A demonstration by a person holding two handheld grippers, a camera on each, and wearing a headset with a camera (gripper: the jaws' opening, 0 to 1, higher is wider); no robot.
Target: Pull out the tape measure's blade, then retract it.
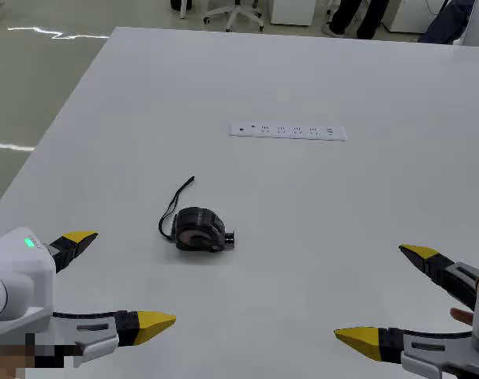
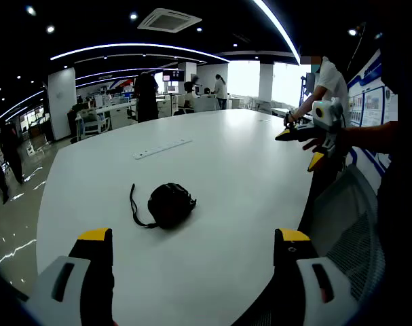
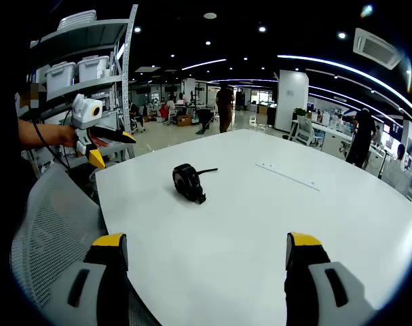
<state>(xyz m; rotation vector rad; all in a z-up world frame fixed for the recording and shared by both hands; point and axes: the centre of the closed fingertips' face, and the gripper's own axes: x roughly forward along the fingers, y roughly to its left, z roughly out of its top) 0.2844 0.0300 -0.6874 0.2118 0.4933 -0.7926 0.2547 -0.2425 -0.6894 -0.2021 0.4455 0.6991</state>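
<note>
A black tape measure point(image 1: 199, 230) with a black wrist strap lies on the white table point(image 1: 318, 205), its blade fully inside. It sits ahead of both grippers in the left gripper view point(image 2: 169, 204) and the right gripper view point(image 3: 188, 182). My left gripper point(image 1: 122, 280) hovers open at the near left, apart from it, with yellow fingertips point(image 2: 95, 236). At the near right my right gripper point(image 1: 391, 296) is open too, holding nothing, its yellow fingertips point(image 3: 110, 240) spread wide. Each gripper appears in the other's view: the right gripper point(image 2: 302, 146) and the left gripper point(image 3: 110, 149).
A white power strip point(image 1: 287, 130) lies beyond the tape measure. Mesh chair backs point(image 3: 46, 224) stand by the near table edge. Office chairs point(image 1: 233, 12) and several people stand beyond the far edge. Shelving point(image 3: 90, 75) rises on the left.
</note>
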